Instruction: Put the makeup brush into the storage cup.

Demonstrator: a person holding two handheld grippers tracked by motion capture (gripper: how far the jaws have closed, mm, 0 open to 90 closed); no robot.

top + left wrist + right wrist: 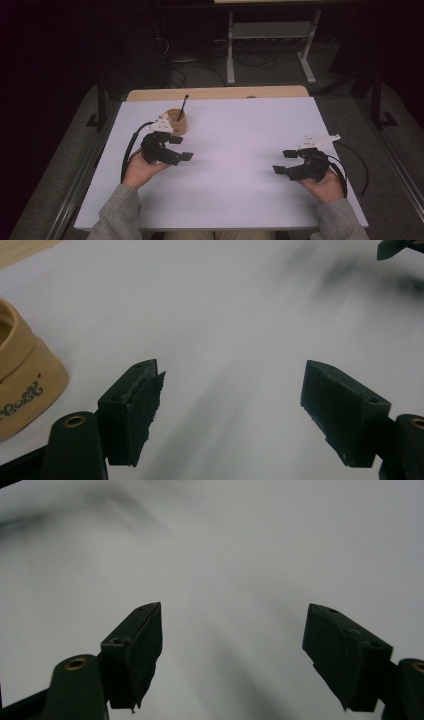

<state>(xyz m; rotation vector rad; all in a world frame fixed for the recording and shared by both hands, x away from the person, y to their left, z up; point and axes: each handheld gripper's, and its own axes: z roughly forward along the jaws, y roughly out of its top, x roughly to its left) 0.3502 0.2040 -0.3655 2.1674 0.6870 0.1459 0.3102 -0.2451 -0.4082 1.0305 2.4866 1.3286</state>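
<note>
Item 1, left gripper [181,148]: jaws wide, nothing between them, low over the worktop [240,190]. We judge it parked beside the cup, ready to reach it.

Item 2, cup [176,121]: tan, upright, just behind the left gripper and at its left. A dark stick [183,107] stands in it, leaning on the rim; we take the cup to be its holder.

Item 3, right gripper [283,161]: jaws wide, empty, well apart from the cup, facing the left gripper across bare worktop.

Views: the left gripper view gives us dark lettering on the cup [22,390] wall and a jaw tip of the right gripper [395,248] far ahead; the high view adds the stick. In the right gripper view, we see white worktop [235,555] past the jaws.
</note>
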